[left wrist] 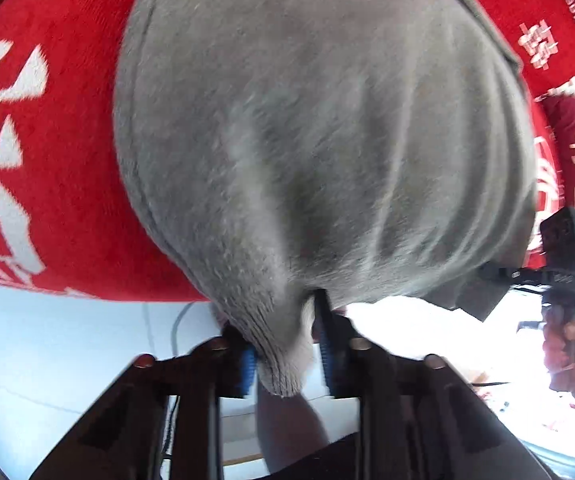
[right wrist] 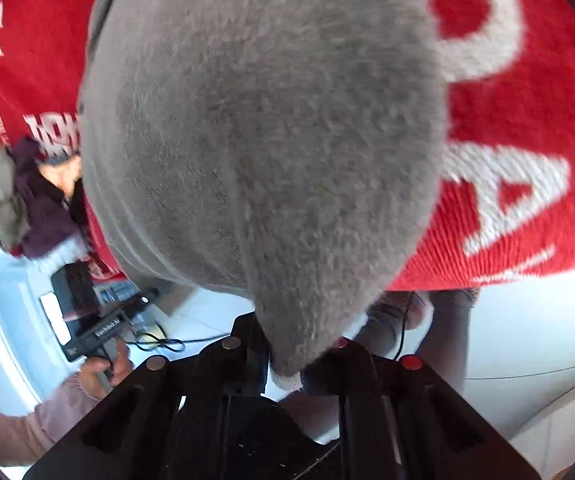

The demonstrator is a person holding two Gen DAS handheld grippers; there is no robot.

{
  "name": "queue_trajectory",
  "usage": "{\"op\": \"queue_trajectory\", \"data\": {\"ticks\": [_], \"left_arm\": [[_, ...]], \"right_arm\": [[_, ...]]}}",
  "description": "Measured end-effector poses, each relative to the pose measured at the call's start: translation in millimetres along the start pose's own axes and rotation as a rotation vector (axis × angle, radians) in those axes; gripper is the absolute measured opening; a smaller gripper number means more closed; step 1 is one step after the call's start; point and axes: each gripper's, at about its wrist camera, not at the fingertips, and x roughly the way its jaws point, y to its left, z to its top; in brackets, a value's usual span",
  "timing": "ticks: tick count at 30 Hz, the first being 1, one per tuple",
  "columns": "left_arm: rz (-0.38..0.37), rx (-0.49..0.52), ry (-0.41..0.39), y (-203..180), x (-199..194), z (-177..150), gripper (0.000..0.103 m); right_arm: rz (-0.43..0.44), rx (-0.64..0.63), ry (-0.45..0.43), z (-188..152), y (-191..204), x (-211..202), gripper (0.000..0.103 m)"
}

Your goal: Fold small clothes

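A grey knit garment [left wrist: 307,140] hangs stretched over a red cloth with white characters [left wrist: 47,160]. In the left wrist view my left gripper [left wrist: 287,344] is shut on a ribbed corner of the garment, its blue pads [left wrist: 247,364] pressing on the fabric. At the right edge of that view the right gripper [left wrist: 487,276] holds the garment's other corner, with a hand [left wrist: 567,344] on its grip. In the right wrist view my right gripper [right wrist: 287,356] is shut on a corner of the grey garment [right wrist: 267,140]. The left gripper [right wrist: 147,300] shows at the left.
The red cloth [right wrist: 507,200] covers the surface behind the garment. A heap of purple and beige clothes [right wrist: 27,204] lies at the left in the right wrist view. White floor [left wrist: 47,340] and a black cable [right wrist: 159,344] show below.
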Motion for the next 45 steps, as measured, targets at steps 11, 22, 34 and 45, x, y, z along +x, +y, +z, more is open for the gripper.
{"op": "queue_trajectory", "data": {"ticks": [11,22,34,45], "left_arm": [[-0.234,-0.001,-0.138,-14.5,-80.5,13.1,0.011],[-0.287,-0.007,-0.358,-34.8,-168.5,121.1,0.011],[-0.207,0.017,-0.471,-64.0,-173.0,277.1,0.011],[-0.028,-0.120,-0.366,-35.2,-89.5,351.9,0.015]], "right_arm": [[0.197,-0.005,-0.128,-11.3,46.5,-64.3,0.012],[0.357,-0.110,-0.324,54.2,113.1,-147.2,0.012],[0.349,-0.232,-0.321,220.0,175.1,-187.6,0.012],[0.239,-0.078,-0.173,337.7,123.2,-114.5,0.012]]}}
